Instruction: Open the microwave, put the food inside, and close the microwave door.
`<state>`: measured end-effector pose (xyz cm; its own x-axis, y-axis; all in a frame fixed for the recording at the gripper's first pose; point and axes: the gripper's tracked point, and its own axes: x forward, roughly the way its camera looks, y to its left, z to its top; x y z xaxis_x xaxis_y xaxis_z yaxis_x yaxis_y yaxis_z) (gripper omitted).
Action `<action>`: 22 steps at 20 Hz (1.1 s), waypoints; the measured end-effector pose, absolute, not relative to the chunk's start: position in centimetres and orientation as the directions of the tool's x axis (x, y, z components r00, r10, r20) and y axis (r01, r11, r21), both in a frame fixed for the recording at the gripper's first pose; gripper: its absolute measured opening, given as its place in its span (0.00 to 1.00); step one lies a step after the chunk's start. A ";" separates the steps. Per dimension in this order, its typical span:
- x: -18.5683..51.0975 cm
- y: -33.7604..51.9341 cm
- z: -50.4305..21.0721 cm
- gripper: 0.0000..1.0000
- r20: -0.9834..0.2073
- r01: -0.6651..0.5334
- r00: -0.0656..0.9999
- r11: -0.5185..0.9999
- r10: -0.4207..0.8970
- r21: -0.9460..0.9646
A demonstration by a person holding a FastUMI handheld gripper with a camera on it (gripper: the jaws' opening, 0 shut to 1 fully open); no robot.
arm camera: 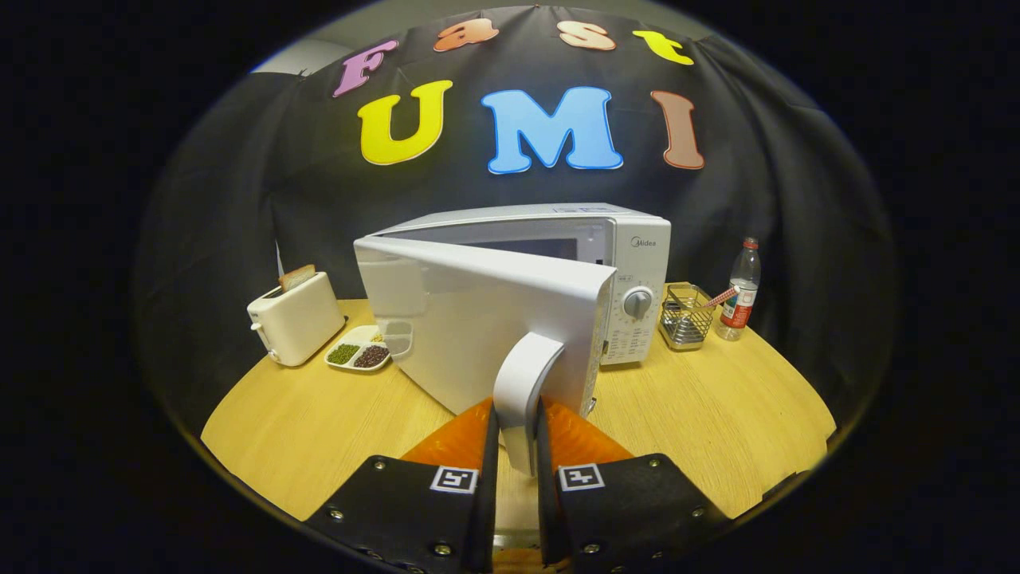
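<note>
Currently, gripper view:
Tool state: tool (pixel 516 434) narrow, both fingers (pixel 488 446) pressed on the door handle (pixel 522 391), one on each side.
Microwave: microwave (pixel 558 279) stands mid-surface, well forward of the booth wall.
Door: door (pixel 478 327) swung partly open, hinged on its far side from the dial (pixel 637 303); the cavity shows as a narrow gap above the door's top edge.
Food: sectioned tray (pixel 362 348) with green and dark beans lies on the surface (pixel 717 406) between toaster (pixel 296 319) and microwave, just beside the door's hinge side. Probably the food; cannot confirm.
Other items: toast slice (pixel 297 277) upright in the toaster; wire basket (pixel 685 317) and bottle (pixel 741 291) beyond the dial side.
Done (judged): opening is under way, door not yet wide.
Left (judged): finish the swing, let go of the handle, fetch the food, place it inside, shut the door.
Cavity contents: hidden by the door; cannot tell.
</note>
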<state>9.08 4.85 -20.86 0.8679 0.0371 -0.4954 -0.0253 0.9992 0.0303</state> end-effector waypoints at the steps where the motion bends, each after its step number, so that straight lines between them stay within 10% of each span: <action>1: 8.5 5.4 -20.9 0.23 -0.497 -0.030 0.867 0.999 0.039 0.024; 22: 1.2 19.6 -20.9 0.23 -0.535 -0.172 0.830 0.985 0.160 0.027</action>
